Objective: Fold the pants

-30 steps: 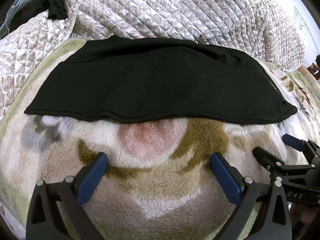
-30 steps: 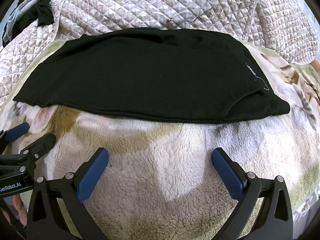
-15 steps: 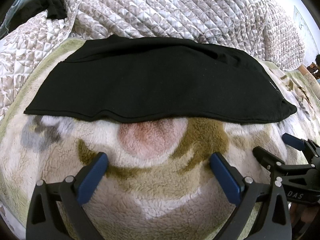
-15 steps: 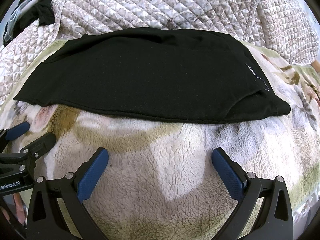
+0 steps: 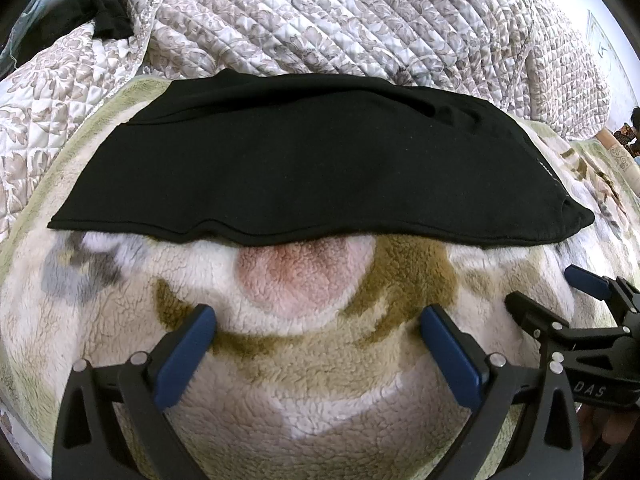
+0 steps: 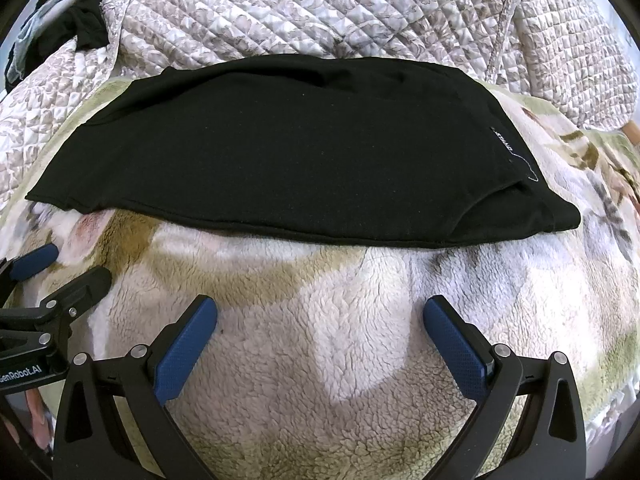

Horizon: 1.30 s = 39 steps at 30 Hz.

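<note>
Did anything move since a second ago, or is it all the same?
Nothing visibly changed. The black pants lie folded on the fluffy blanket just as before. The left hand-held gripper and the right hand-held gripper both stay open, hovering near the blanket in front of the pants, touching nothing. The quilt behind is the same too.

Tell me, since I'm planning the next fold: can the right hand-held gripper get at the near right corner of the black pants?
Probably yes. The right hand-held gripper is open, with only bare fleece blanket between it and the black pants, whose corner lies flat and uncovered.
</note>
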Available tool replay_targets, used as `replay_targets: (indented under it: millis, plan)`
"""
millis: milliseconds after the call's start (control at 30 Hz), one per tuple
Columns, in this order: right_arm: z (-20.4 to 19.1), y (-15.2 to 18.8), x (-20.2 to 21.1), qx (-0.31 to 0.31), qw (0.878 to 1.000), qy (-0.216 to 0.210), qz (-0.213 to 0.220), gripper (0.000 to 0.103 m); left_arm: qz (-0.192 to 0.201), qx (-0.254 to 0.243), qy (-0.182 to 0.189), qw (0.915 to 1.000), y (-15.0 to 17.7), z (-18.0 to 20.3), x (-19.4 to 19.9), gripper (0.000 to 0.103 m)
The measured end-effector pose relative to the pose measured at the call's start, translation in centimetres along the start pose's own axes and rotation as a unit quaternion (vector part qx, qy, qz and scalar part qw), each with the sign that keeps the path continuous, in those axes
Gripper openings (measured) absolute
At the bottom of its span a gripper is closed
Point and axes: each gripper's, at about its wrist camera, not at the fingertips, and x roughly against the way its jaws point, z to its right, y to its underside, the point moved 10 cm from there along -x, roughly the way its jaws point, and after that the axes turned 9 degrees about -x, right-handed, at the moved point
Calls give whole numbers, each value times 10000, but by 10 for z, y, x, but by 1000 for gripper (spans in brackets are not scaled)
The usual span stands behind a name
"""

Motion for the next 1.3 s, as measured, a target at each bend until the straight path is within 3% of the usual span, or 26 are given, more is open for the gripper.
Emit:
replay_targets:
  millis: [1000, 1200, 1300]
  plan:
    - [0, -2, 1, 32, 9997, -192, 154, 103, -15, -21, 26, 10000, 0, 2, 0, 103]
    - [6, -17, 18, -332, 9975, -526, 340, 103, -47, 57, 197, 9998, -4, -2, 5, 103]
    - [16, -34, 29, -512, 9955, -603, 521, 103, 109, 265, 115, 9995, -11, -17, 12, 103]
